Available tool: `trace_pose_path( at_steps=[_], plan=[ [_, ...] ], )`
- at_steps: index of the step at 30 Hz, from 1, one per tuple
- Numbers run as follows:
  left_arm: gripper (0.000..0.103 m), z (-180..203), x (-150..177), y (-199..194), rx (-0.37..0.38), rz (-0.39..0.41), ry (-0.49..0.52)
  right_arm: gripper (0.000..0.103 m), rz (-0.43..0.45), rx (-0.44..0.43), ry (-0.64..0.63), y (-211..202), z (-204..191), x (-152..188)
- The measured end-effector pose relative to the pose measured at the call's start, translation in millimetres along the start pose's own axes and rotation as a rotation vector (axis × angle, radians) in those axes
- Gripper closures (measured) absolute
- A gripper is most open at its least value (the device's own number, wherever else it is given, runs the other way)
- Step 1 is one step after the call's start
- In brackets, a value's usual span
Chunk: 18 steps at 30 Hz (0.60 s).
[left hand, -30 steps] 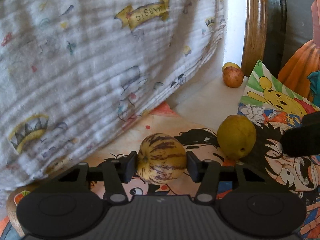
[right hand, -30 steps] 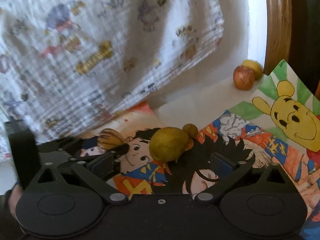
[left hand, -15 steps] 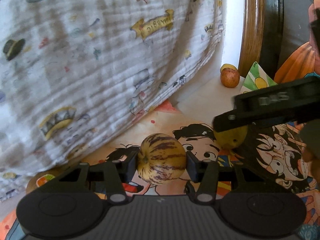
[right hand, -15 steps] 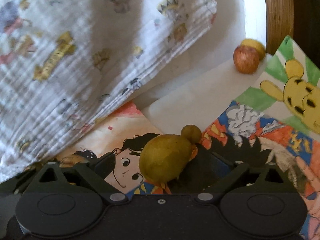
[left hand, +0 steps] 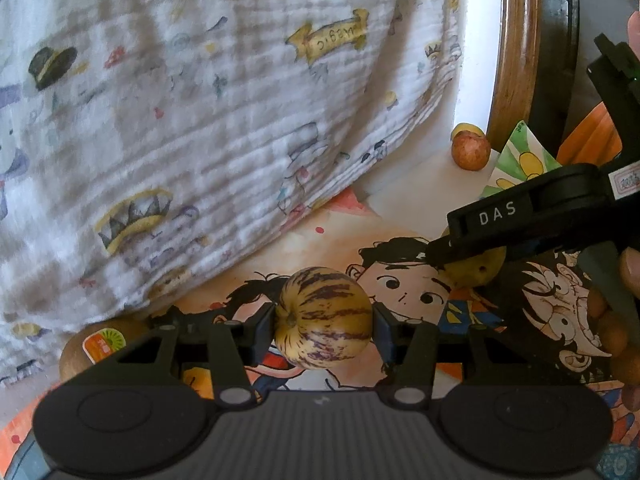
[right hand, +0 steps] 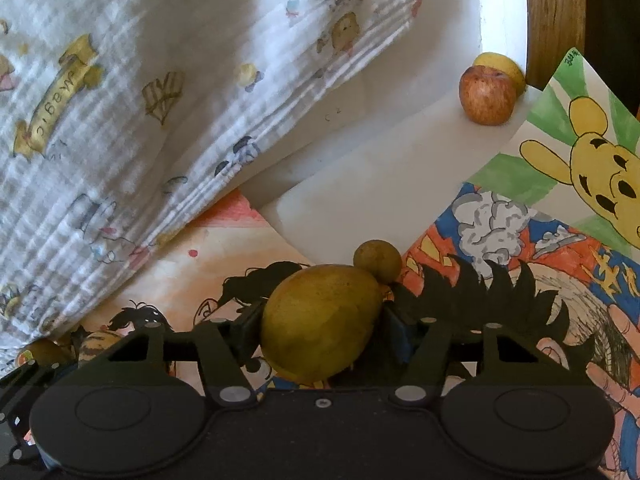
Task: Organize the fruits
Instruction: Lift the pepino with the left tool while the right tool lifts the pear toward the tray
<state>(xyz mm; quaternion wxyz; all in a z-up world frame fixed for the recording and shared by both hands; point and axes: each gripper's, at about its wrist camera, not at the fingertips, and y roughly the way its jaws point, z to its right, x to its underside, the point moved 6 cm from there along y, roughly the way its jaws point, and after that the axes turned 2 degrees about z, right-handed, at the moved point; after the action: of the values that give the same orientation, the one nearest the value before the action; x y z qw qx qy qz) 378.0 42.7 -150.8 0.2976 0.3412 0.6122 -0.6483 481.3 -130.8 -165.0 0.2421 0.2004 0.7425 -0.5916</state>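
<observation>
right gripper (right hand: 320, 330) has moved in and now clamps the yellow fruit (right hand: 320, 320) on the drawings (right hand: 520, 264); left gripper (left hand: 324, 320) still holds the striped fruit (left hand: 324, 317); both ready to carry toward the apple (right hand: 487, 96)

A cream-yellow melon (left hand: 325, 317) streaked with dark purple stripes. A dull olive-yellow fruit (right hand: 320, 322), with a smaller brownish-yellow round fruit (right hand: 377, 260) at its 1 o'clock. A red-orange speckled apple (right hand: 487, 95) and a yellow fruit (right hand: 505, 65) behind it. A white crinkled cloth (left hand: 200, 120) printed with gold banners, crowns and hats. Bright cartoon drawings (right hand: 560, 216) in orange, blue, green and yellow. Both grippers are black.
</observation>
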Motion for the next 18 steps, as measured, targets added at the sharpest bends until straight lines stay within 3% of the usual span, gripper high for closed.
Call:
trace_pose_path(
  at_steps=[12,18],
  plan=[
    [0.048,2,3,0,-0.002,-0.007,-0.006,0.041,-0.032,-0.077,-0.057,-18,-15,20],
    [0.048,5,2,-15,-0.009,0.009,-0.003,0.041,-0.004,-0.106,-0.071,-41,-22,17]
  ],
)
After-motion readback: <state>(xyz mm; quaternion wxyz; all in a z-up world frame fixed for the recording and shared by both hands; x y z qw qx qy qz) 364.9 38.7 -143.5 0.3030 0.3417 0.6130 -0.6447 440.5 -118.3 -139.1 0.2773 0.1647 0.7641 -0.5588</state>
